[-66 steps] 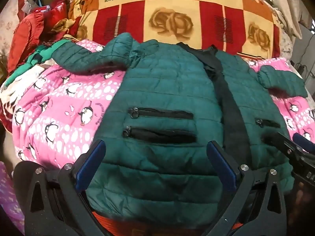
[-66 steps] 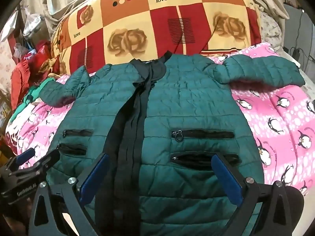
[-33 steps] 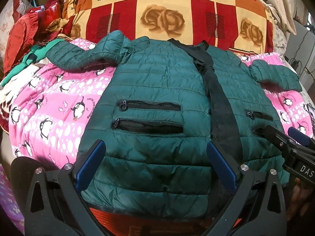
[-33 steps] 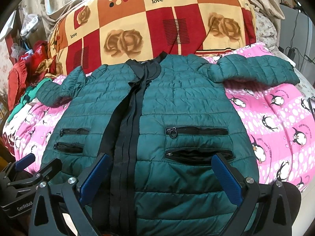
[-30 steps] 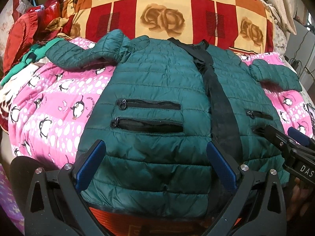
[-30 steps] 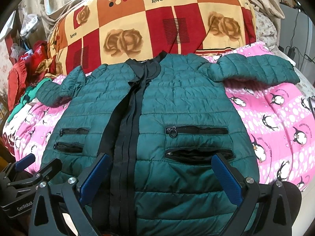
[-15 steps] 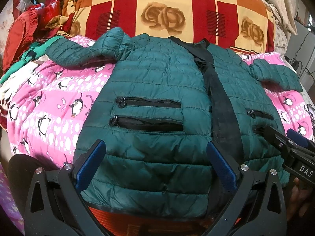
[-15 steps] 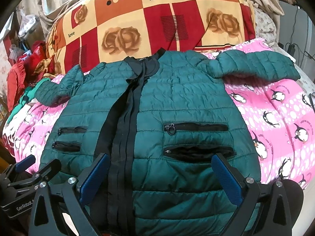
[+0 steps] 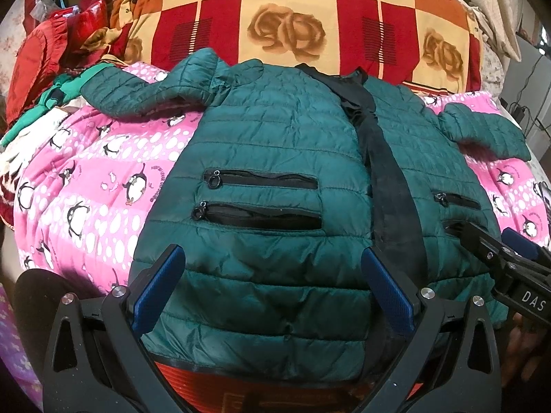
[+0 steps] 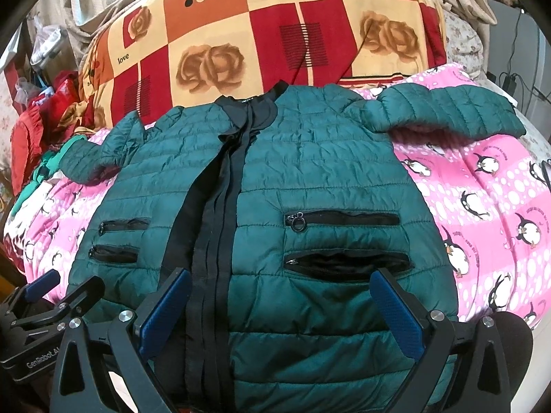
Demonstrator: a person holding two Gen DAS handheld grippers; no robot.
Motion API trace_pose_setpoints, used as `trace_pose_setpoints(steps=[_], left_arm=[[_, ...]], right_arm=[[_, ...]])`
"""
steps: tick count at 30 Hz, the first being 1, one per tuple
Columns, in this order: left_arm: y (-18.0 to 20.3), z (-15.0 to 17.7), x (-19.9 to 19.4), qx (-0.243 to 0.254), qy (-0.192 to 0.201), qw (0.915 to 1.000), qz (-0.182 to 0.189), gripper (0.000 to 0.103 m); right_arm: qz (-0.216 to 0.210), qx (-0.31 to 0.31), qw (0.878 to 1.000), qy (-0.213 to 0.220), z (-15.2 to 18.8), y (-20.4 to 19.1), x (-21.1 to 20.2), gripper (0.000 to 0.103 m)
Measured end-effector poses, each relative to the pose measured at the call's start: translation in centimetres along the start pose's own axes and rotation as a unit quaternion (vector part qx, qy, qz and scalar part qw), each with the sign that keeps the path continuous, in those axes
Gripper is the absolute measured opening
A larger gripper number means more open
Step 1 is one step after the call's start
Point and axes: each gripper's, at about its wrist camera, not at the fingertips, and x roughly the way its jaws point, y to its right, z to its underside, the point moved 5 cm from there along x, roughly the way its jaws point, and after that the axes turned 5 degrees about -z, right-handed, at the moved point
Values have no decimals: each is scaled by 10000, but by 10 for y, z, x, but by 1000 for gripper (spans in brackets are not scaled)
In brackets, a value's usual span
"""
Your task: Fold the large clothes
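1. Jacket: green quilted, front up, spread flat on the bed, sleeves out to both sides
2. Left tool, right tool: jaws wide apart, empty, above the hem
3. Risk: slick puffy shell may slip a shallow pinch; open lower pocket may snag a finger
4. Surface: pink penguin blanket, soft and uneven
5. Room: rose-print quilt behind; red clothes pile at left

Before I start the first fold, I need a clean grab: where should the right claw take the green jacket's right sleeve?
Probably at the cuff end of the right sleeve, coming in from the outer right side over the pink penguin blanket. The sleeve lies spread sideways, clear of the jacket body, so its free end can be pinched and swung inward. The right claw is open over the hem.
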Motion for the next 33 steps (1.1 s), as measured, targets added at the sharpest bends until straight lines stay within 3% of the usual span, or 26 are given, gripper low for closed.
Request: trace_pose_setpoints(steps=[15,33], left_arm=[[-2,2,6,-52,-84,9999,34,102],[-6,2,19,-68,-146,9999,-30,102]], right_arm=[[-137,36,9999,-25,3,-4,9,103],[-6,-98,9999,-52,4,-1,17,103]])
